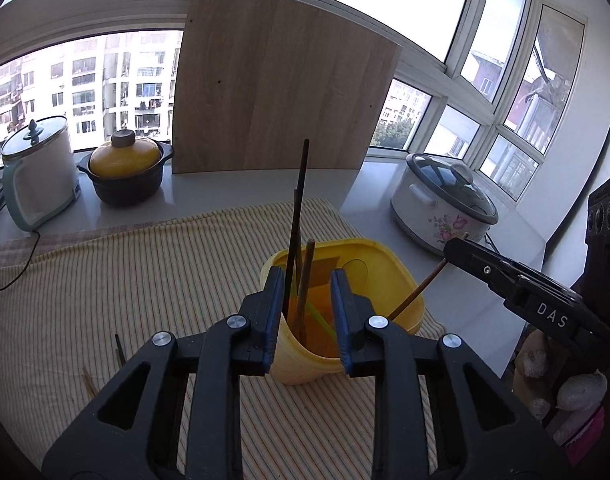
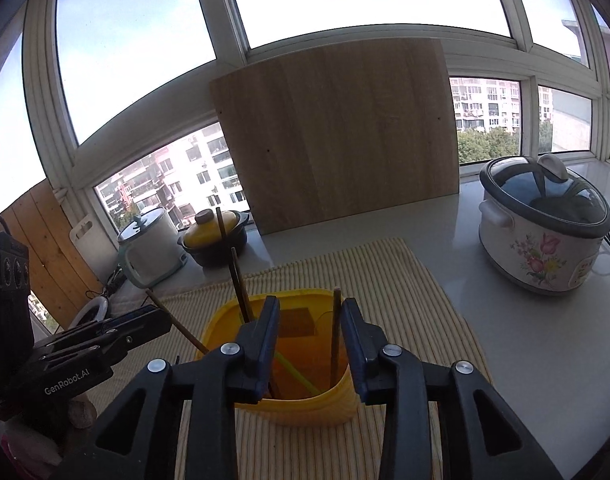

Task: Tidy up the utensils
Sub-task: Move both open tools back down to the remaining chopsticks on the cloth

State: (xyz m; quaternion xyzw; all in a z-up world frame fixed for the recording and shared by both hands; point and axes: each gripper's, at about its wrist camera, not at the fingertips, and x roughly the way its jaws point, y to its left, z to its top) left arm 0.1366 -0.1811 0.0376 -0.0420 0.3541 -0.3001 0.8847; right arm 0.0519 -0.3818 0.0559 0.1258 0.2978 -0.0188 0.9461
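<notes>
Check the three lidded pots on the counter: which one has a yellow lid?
The dark clay pot in the middle of the left pair. Its lid is yellow; the white cooker and floral cooker have glass lids.

The left gripper [image 1: 307, 312] is hiding the near wall of the tub [image 1: 385, 252] behind its fingers, and the lower ends of the chopsticks [image 1: 299, 208] are disappearing inside the tub, so where they rest is unclear. Left of that gripper, two thin sticks [image 1: 119, 348] on the cloth [image 1: 125, 272] are being cut off by its body. In the right wrist view, the right gripper [image 2: 310, 336] is covering the tub's front rim, and the stick [image 2: 336, 328] between its fingers is sinking out of sight. Far left there, a pale ring [image 2: 91, 312] is lying half hidden behind the other gripper. Pale objects [image 1: 577, 392] at the right edge of the left view are too blurred to name.
</notes>
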